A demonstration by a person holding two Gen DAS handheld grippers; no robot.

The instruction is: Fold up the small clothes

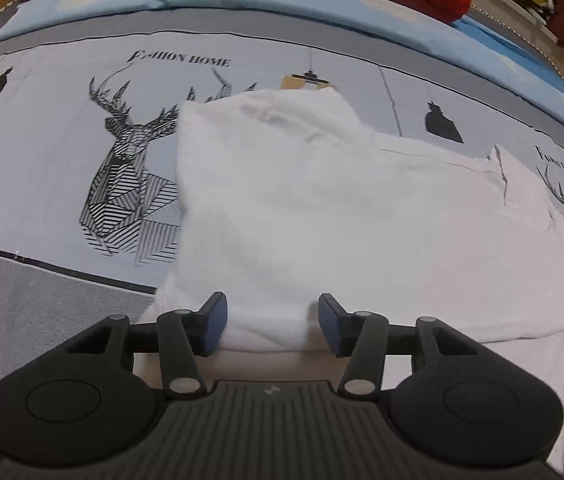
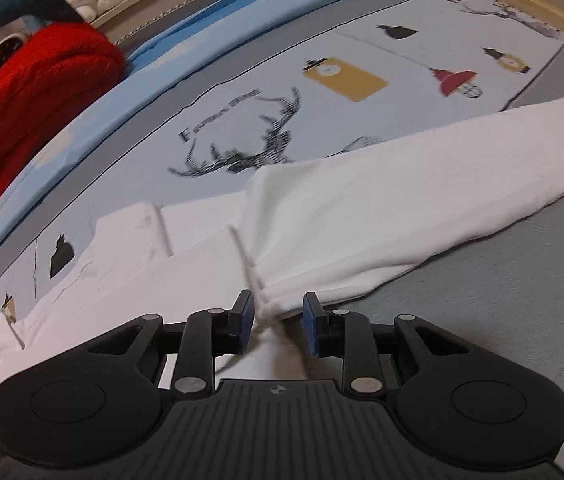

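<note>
Both low over bed sheet [image 1: 41, 168]: left gripper [image 1: 272, 326] released astride white T-shirt [image 1: 302, 208] fold; right gripper [image 2: 274, 327] released around its hem.

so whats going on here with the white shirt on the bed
A person with a gripper in each hand is folding a white shirt on a printed bedsheet. The left gripper is open over the shirt's near edge. The right gripper is open around a bunched bit of fabric. The shirt is partly folded.

White garment [image 1: 302, 208] on printed bedsheet [image 1: 61, 152].
</note>
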